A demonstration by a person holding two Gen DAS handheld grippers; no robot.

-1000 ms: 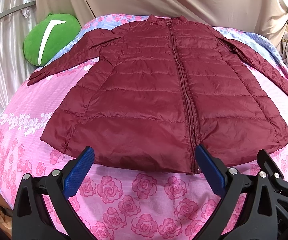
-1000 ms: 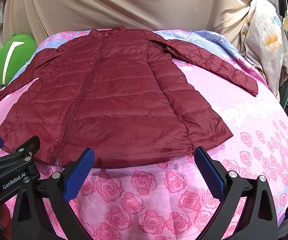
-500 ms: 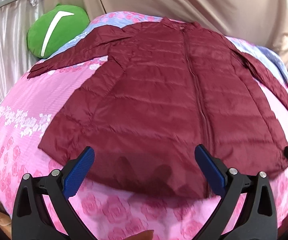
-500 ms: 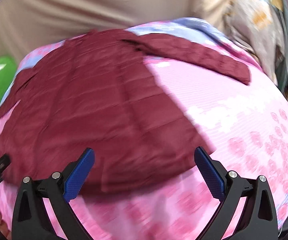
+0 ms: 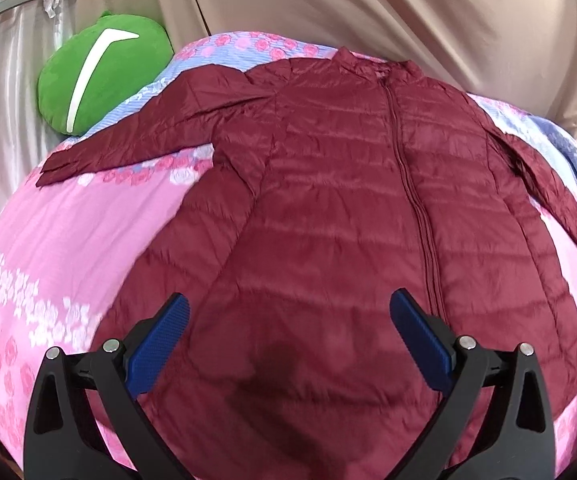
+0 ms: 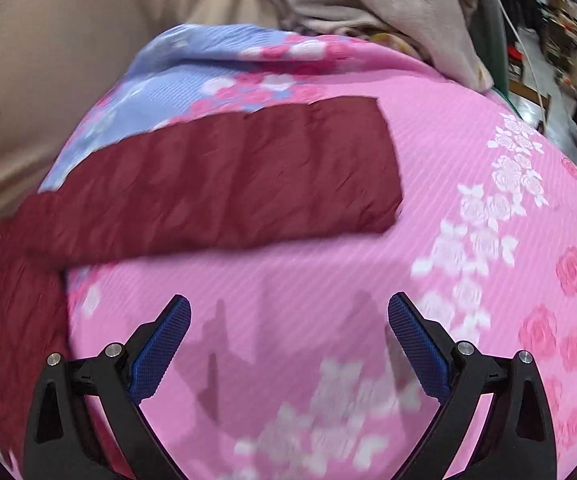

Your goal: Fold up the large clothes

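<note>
**Maroon jacket flat, nothing gripped**

Blue-padded left gripper (image 5: pixel 288 328) gapes empty above the maroon quilted puffer jacket (image 5: pixel 348 220), spread zipped on the pink rose-print bedsheet (image 5: pixel 68 240). My right gripper (image 6: pixel 288 332), likewise spread, faces the right sleeve (image 6: pixel 228 176), presumably to fold it inward. Only the left view shows the green plush cushion (image 5: pixel 104 76).

Item: one dark red quilted jacket (image 5: pixel 328 220), long-sleeved, with a low stand-up collar. It lies flat and face up on the pink rose-print bedspread (image 5: pixel 88 240), collar at the far end, hem at the near end. The front zip (image 5: pixel 416 208) is closed from collar to hem. Both sleeves are spread outward: the left sleeve (image 5: pixel 128 140) slants to the left, and the right sleeve (image 6: pixel 224 184) lies flat, its straight cuff resting on bare bedspread. No fold is present.
</note>
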